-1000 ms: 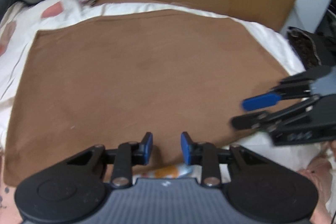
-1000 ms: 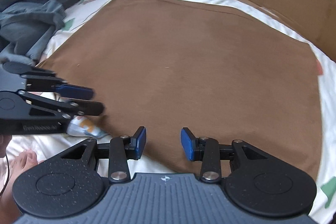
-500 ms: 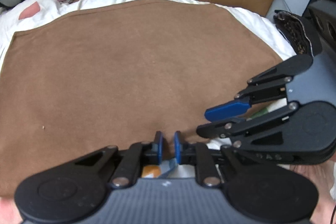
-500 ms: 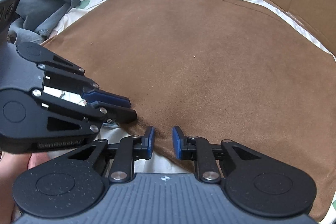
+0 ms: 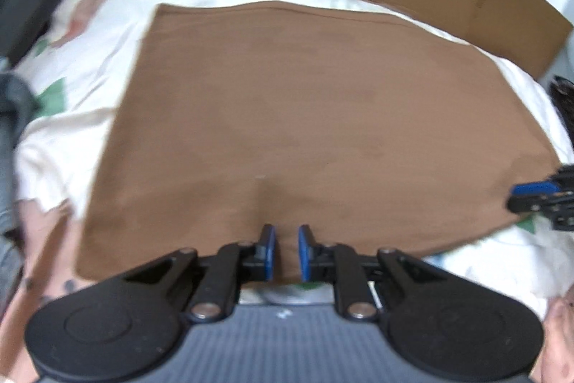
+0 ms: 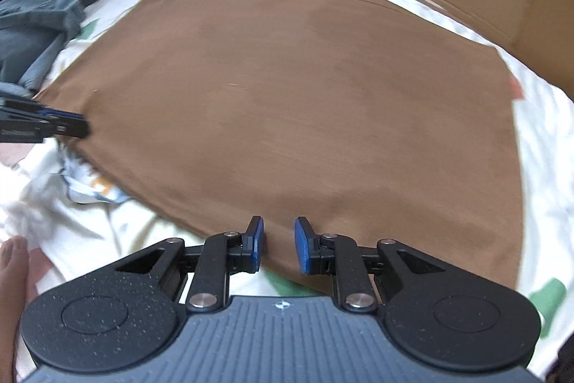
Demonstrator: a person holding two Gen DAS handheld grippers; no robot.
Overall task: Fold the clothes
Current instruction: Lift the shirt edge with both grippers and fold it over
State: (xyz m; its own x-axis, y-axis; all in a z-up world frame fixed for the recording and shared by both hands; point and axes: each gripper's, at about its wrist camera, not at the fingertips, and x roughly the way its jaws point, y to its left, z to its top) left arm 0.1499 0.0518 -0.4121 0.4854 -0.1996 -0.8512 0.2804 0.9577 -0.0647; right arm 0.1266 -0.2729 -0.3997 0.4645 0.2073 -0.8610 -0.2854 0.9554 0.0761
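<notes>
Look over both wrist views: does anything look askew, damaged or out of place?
Little stands out. The brown garment lies flat and smooth on the patterned bedsheet, apart from a small pucker at the left tool. Grey clothes lie crumpled beside it.

Bed [image 5: 89, 34] – patterned white sheet, brown cloth [image 5: 305, 117] spread flat, grey clothes [image 6: 39, 20]

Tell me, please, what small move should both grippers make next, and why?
Probably lift both together and carry the near hem toward the far hem. The left gripper and right gripper each appear to pinch the near edge of the brown garment, which lies flat on the patterned bedsheet.
</notes>
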